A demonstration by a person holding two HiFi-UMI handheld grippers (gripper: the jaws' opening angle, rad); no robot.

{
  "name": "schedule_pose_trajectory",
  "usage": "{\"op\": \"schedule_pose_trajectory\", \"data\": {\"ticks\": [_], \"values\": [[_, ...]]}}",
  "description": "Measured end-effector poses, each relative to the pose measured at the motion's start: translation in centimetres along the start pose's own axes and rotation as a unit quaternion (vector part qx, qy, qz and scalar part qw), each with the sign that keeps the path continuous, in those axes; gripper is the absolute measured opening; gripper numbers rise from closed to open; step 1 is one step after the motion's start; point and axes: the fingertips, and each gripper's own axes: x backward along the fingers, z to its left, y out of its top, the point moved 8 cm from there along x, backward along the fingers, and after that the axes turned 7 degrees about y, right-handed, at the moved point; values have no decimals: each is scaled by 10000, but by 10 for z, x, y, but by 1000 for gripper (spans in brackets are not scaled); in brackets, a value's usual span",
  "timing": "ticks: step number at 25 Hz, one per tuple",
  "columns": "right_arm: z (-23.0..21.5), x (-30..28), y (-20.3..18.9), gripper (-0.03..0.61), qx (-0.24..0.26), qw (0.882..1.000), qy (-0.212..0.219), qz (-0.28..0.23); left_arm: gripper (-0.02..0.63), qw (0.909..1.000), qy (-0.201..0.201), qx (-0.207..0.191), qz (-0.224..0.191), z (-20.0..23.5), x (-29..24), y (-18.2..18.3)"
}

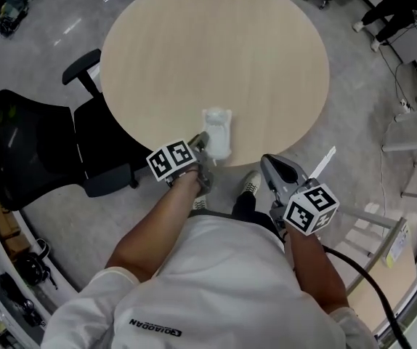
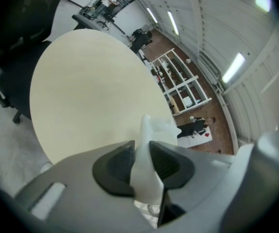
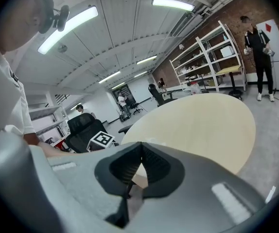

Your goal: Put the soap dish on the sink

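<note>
The soap dish [image 1: 218, 129] is a white translucent piece held over the near edge of the round wooden table [image 1: 216, 49]. My left gripper [image 1: 203, 145] is shut on its near end. In the left gripper view the dish [image 2: 149, 130] stands on edge between the two black pads [image 2: 121, 165], which press on it from both sides. My right gripper [image 1: 271, 169] hangs off the table's near right edge, just above the floor side. In the right gripper view its pads [image 3: 151, 165] meet with nothing between them, and the table [image 3: 202, 125] lies ahead of it.
A black office chair [image 1: 34, 144] stands left of the table, close to my left arm. A black cable [image 1: 368, 282] trails from the right gripper. Metal shelving [image 3: 212, 57] and standing people [image 3: 261, 52] are far behind the table.
</note>
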Motion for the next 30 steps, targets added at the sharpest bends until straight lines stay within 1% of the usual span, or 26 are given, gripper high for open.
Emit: {"op": "schedule_pose_trajectory", "data": {"ticks": [2,6,9,14,16,18,19,23,27,29,30], "values": [[-7,1,4,2,-11,10000,11,14,109,9999,133,49,26,0,-13,-3],[-19,3,5,2,-47,10000,32,70,109,9995,300,-65,-11,-4,-32,-3],[-23,7,5,2,-67,10000,19,64,110,9993,360,59,-42,-3,-41,-2],[-26,10,3,2,-83,10000,-18,36,118,9991,327,244,-71,-3,-47,2],[-26,10,3,2,-95,9999,-40,5,128,9987,255,436,-59,1,-50,2],[-26,10,4,2,-100,9999,-53,-26,153,9978,166,636,-10,5,-51,1],[-25,10,4,2,-94,9999,-55,-34,155,9977,124,672,5,6,-51,1],[-20,10,2,2,-42,10000,-69,-32,196,9984,-17,570,-37,8,-45,7],[-16,10,2,2,39,9999,-78,-56,201,9985,-134,521,-138,8,-29,14],[-12,8,4,2,123,9999,-45,-70,201,9990,-212,338,-215,7,-16,19],[-10,6,6,2,175,9998,-21,-78,201,9992,-274,173,-246,5,-9,22]]}}
